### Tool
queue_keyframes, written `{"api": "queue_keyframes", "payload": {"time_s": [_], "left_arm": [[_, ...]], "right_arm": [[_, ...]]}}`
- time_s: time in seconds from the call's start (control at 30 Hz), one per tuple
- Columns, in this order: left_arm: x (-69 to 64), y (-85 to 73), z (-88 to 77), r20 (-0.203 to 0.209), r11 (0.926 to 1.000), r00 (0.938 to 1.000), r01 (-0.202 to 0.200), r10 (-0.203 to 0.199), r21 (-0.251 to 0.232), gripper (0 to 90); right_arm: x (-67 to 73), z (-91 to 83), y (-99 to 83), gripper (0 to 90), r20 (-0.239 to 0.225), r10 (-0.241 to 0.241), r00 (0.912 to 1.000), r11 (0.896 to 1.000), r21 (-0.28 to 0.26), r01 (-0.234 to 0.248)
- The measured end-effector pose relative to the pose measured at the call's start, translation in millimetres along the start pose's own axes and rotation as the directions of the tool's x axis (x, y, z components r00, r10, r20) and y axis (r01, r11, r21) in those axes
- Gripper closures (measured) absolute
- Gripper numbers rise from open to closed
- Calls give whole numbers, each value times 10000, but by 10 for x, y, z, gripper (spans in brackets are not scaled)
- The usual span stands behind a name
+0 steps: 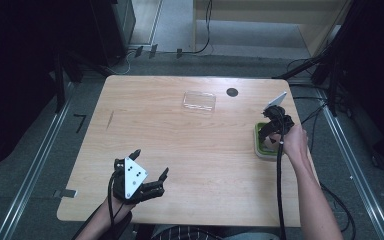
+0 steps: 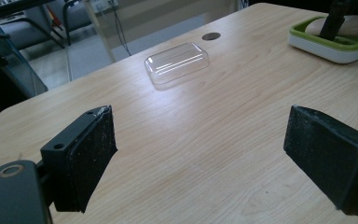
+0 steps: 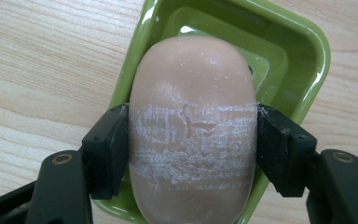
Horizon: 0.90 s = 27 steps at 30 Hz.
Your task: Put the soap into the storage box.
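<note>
The right tongs (image 3: 192, 149) are clenched on a bar of soap (image 3: 193, 126), one black pad pressed flat against each long side of it. The soap is a pale pinkish oval, and its long axis runs straight ahead of these tongs, away from the hand, crosswise to the line between the two pads. Its far rounded end points toward the deep end of the green soap dish (image 3: 307, 42) beneath it; its near end reaches back between the tongs' arms. A band of whitish scuff marks crosses its top face from pad to pad. The dish sits under and around the soap, and whether the soap rests on its floor or hangs just above I cannot tell. In the high view the right tongs (image 1: 275, 131) stand over the dish (image 1: 258, 148) near the right edge of the worktop (image 1: 200, 145).

The left tongs (image 1: 150, 167) are released, pads wide apart with bare wood between them. Well ahead of them lies a clear plastic lid (image 2: 177, 62), and just beyond it a small dark round disc (image 2: 211, 36).
</note>
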<state>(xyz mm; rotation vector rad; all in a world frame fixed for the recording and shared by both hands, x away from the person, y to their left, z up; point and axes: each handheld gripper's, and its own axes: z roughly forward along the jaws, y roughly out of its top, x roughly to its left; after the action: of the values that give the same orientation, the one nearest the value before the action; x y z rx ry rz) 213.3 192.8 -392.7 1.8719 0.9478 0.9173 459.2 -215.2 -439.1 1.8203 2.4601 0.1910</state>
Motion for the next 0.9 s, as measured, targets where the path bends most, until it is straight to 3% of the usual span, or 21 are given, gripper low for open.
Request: {"api": "queue_keyframes", "payload": {"time_s": [0.27, 0.9], "left_arm": [[-1, 0, 1, 5, 10000, 10000, -13, 13, 8, 98], [-2, -2, -1, -4, 10000, 10000, -19, 19, -4, 98]], "right_arm": [[-1, 33, 3, 334, -55, -357, 9993, 9993, -93, 357], [-14, 78, 10, 332, -27, -302, 9995, 9995, -27, 302]]}}
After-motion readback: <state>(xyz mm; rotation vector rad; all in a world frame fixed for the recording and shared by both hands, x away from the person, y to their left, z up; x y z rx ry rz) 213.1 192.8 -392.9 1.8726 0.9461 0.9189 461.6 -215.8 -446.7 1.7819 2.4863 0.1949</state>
